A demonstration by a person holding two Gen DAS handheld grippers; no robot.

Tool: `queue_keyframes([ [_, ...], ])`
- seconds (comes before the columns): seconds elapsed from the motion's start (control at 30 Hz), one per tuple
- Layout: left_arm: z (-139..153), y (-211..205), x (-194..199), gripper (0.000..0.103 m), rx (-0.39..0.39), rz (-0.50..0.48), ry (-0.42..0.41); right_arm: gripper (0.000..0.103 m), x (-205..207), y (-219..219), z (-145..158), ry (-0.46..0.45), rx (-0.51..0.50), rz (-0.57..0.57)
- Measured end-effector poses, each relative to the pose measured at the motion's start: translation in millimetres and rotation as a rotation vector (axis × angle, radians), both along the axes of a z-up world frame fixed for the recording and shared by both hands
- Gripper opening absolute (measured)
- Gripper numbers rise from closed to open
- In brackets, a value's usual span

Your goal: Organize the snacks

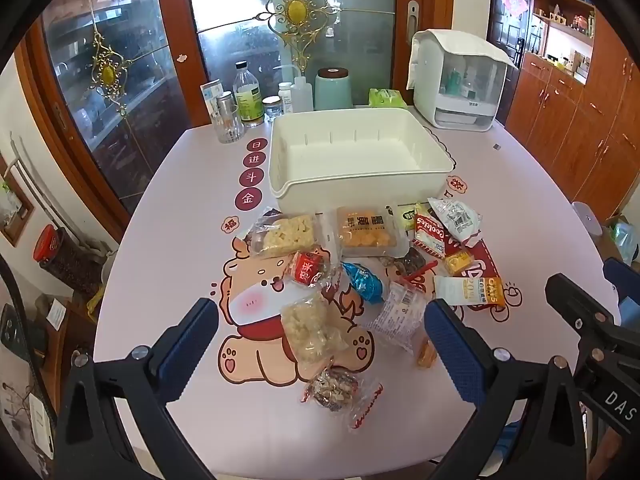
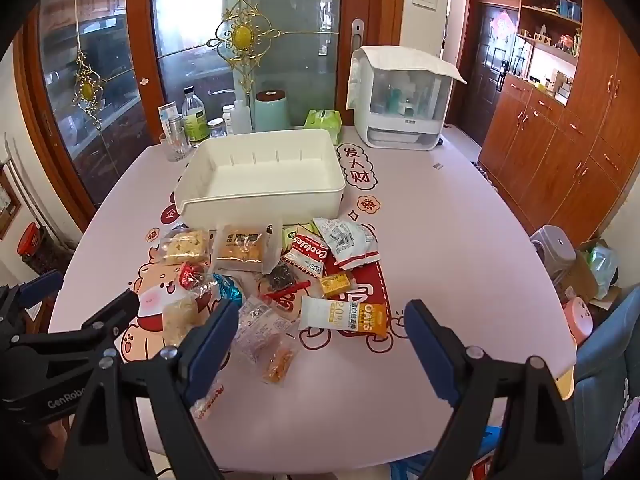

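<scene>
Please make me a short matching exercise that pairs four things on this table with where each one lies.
Things:
1. white bin
2. Cookies pack
3. OATS bar
4. nut snack in clear wrap

Places:
A. nearest the camera, at the pile's front end
B. behind the whole snack pile
C. right front of the pile, beside a small yellow packet
D. just before the bin's right corner

Pairs: 1-B, 2-D, 3-C, 4-A

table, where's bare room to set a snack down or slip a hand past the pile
The white bin is empty inside. The table lies bare right of the oats packet, up to the white appliance. It is crowded in front of the bin, where snacks overlap, and around the bottles at the back left.
</scene>
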State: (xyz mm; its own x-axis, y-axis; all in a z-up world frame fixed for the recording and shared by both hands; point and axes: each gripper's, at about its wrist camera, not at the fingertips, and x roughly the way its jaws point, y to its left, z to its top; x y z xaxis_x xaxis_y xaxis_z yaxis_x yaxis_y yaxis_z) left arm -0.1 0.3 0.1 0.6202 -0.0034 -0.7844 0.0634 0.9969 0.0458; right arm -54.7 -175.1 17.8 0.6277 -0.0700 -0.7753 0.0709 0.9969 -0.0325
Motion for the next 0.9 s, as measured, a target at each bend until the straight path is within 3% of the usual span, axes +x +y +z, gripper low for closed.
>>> queue_keyframes([
  [0.37, -3, 0, -10, 0.102, -0.009, -0.01, -0.011, 0.086, 4, 5, -3, 0.026, 0.013, 0.023],
  [0.9, 1, 6, 8, 0.102, -0.025, 0.001, 0.007, 0.086, 12, 5, -6, 0.049, 0.032, 0.038],
])
